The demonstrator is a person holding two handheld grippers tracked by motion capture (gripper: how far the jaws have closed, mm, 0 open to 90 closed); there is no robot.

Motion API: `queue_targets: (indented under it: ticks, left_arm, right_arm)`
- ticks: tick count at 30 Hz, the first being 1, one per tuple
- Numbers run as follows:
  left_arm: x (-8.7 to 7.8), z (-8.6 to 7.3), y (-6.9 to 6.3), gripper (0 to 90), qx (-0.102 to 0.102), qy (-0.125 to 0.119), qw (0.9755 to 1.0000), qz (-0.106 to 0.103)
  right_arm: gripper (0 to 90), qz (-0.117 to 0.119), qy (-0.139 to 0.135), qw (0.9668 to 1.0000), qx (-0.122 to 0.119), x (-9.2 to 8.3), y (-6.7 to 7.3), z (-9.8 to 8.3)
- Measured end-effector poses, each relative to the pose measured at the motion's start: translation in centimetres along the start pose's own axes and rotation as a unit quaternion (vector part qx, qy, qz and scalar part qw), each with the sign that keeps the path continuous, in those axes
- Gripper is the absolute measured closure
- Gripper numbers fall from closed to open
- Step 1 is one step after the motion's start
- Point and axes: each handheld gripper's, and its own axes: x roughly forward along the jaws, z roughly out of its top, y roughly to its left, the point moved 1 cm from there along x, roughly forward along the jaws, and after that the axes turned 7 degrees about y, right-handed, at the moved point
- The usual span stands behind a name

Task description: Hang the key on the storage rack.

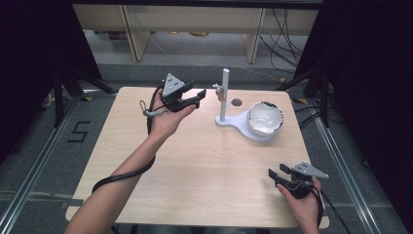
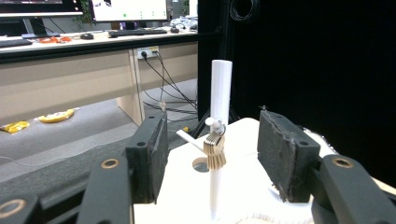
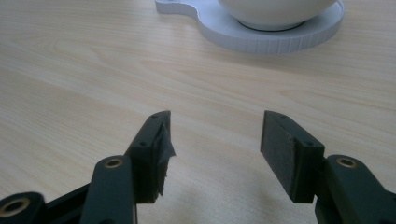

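A white stand (image 1: 225, 92) rises from a flat white base (image 1: 234, 122) at the back middle of the table. A small tan bundle (image 1: 221, 96) hangs from a short peg on its post. On the base's right side sits a white bowl (image 1: 264, 117). My left gripper (image 1: 199, 97) is held above the table just left of the post, open, with nothing gripped. In the left gripper view the post (image 2: 220, 88) and the tan bundle (image 2: 215, 149) stand beyond the gap of the left gripper (image 2: 213, 116). My right gripper (image 1: 276, 170) rests near the front right edge, open and empty. In the right gripper view, the right gripper (image 3: 215, 116) faces the bowl (image 3: 275, 9).
The wooden table (image 1: 195, 165) has a small round grey spot (image 1: 236, 102) behind the stand. Black tripod legs (image 1: 63, 87) stand off the left side and more off the right. Desk legs (image 1: 134, 34) and cables (image 1: 287, 39) lie beyond the far edge.
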Motion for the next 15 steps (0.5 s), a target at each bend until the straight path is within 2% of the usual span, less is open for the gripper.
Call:
queue_targets:
  ticks: [3, 5, 6, 7, 8, 10, 11, 15]
  left_arm:
    - [-0.6, -0.4, 0.2, 41.0, 0.003, 0.004, 1.0000, 0.000]
    - [-1.1, -0.8, 0.4, 40.6, 0.003, 0.003, 1.0000, -0.001]
    - [-1.4, -0.9, 0.5, 40.5, 0.003, 0.004, 1.0000, 0.000]
    - [-1.7, -1.1, 0.6, 40.5, 0.004, 0.004, 1.0000, 0.001]
    - [-2.1, -1.2, 0.7, 40.3, 0.003, 0.004, 1.0000, 0.002]
    - [-2.8, -1.6, 0.9, 39.8, 0.005, 0.006, 1.0000, 0.001]
    - [-2.8, -1.6, 0.9, 39.8, 0.005, 0.006, 1.0000, 0.001]
    - [-4.4, -2.2, 1.2, 39.6, 0.008, -0.001, 1.0000, 0.003]
  right_arm:
    - [44.0, 0.001, 0.000, 1.0000, 0.000, 0.0, 0.0, 0.0]
    - [44.0, -0.009, -0.001, 0.9998, -0.019, 0.1, -0.3, 0.1]
    - [44.0, -0.012, -0.001, 0.9997, -0.021, 0.1, -0.4, 0.0]
    - [44.0, -0.012, -0.001, 0.9997, -0.021, 0.1, -0.4, 0.0]
    - [44.0, 0.002, -0.005, 0.9999, -0.016, 0.1, -0.3, 0.1]
    - [44.0, -0.003, -0.007, 0.9998, -0.021, 0.1, -0.4, 0.0]
    - [44.0, -0.006, 0.000, 0.9998, -0.020, -0.1, -0.3, 0.0]
    - [43.9, -0.005, 0.002, 0.9998, -0.020, -0.1, -0.3, 0.1]
